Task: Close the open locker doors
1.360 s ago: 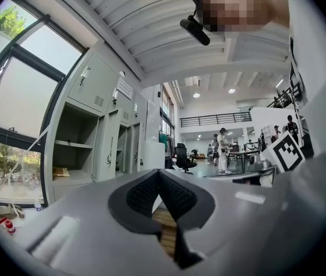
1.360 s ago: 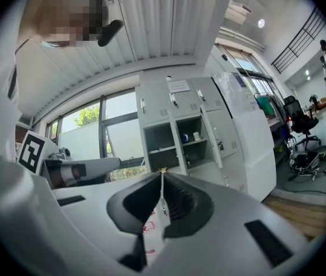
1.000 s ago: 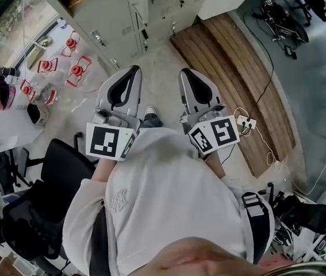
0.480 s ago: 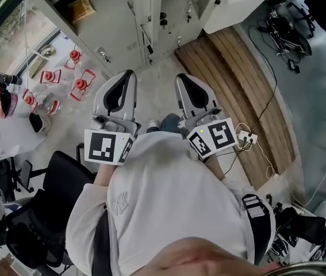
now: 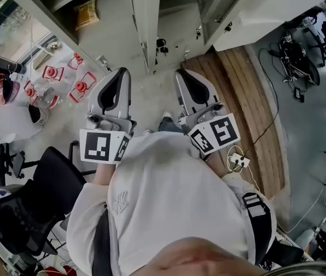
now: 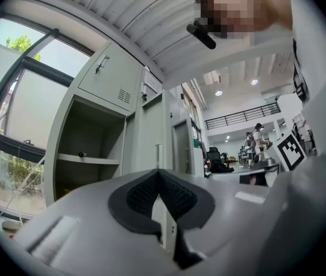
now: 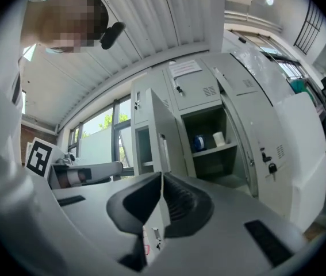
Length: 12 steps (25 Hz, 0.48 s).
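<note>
I've stepped closer, and the lockers (image 5: 145, 16) now fill more of the head view's top edge. My left gripper (image 5: 120, 73) is pinched closed on nothing, facing an open compartment (image 6: 88, 145). My right gripper (image 5: 181, 73), likewise closed and empty, faces the open locker doors (image 7: 165, 134).

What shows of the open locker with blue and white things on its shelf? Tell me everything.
The open locker is pale grey, sheet metal by its look, upright in a row. Its door stands swung out at the right, with vent slots and a lock. One shelf inside holds a blue item and a white item side by side. The right gripper, jaws together, does not touch it.
</note>
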Each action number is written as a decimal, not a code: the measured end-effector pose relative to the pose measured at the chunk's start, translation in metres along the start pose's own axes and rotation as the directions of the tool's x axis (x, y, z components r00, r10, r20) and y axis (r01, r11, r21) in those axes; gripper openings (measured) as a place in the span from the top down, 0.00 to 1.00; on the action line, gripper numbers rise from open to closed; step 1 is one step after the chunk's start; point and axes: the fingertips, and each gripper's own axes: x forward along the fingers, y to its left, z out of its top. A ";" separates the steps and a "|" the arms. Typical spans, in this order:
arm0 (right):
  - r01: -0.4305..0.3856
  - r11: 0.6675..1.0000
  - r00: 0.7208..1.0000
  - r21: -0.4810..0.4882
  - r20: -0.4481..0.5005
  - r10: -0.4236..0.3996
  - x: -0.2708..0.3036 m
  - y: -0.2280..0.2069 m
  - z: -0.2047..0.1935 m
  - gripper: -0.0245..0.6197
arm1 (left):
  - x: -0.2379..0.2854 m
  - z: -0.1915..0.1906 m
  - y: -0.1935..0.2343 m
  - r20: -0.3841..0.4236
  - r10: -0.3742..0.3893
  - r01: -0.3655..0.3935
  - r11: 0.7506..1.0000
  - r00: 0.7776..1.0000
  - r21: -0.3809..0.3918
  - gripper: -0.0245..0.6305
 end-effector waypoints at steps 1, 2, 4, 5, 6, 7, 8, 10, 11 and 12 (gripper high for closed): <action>-0.036 0.999 0.999 -0.007 0.007 0.036 0.007 -0.007 0.006 0.94 | 0.007 0.002 0.003 0.009 0.028 -0.028 1.000 1.000 0.003 0.99; -0.072 0.997 0.997 -0.016 0.015 0.072 0.014 -0.013 0.012 0.94 | 0.013 0.004 0.006 0.016 0.058 -0.058 0.998 0.998 0.006 0.99; -0.144 0.989 0.989 -0.038 0.023 0.145 0.029 -0.024 0.023 0.94 | 0.021 0.005 0.011 0.020 0.113 -0.113 0.994 0.993 0.011 0.99; -0.181 0.982 0.983 -0.050 0.022 0.183 0.036 -0.027 0.028 0.94 | 0.024 0.004 0.013 0.016 0.137 -0.137 0.990 0.990 0.013 0.99; -0.217 0.974 0.976 -0.060 0.020 0.219 0.043 -0.030 0.031 0.94 | 0.026 0.002 0.015 0.010 0.158 -0.159 0.987 0.987 0.015 0.99; -0.250 0.966 0.968 -0.065 0.018 0.251 0.050 -0.032 0.033 0.94 | 0.027 -0.001 0.017 0.004 0.179 -0.179 0.984 0.984 0.016 0.99; -0.278 0.958 0.960 -0.067 0.019 0.280 0.056 -0.034 0.035 0.94 | 0.027 -0.003 0.020 -0.002 0.199 -0.199 0.980 0.980 0.019 0.99; -0.328 0.943 0.944 -0.061 0.027 0.330 0.069 -0.034 0.037 0.94 | 0.028 -0.007 0.027 -0.012 0.236 -0.236 0.972 0.972 0.025 0.99; -0.351 0.935 0.935 -0.055 0.028 0.353 0.075 -0.033 0.037 0.94 | 0.028 -0.008 0.030 -0.015 0.253 -0.252 0.967 0.967 0.029 0.99; -0.374 0.926 0.927 -0.048 0.026 0.375 0.080 -0.031 0.036 0.94 | 0.028 -0.008 0.034 -0.016 0.269 -0.269 0.963 0.963 0.033 0.99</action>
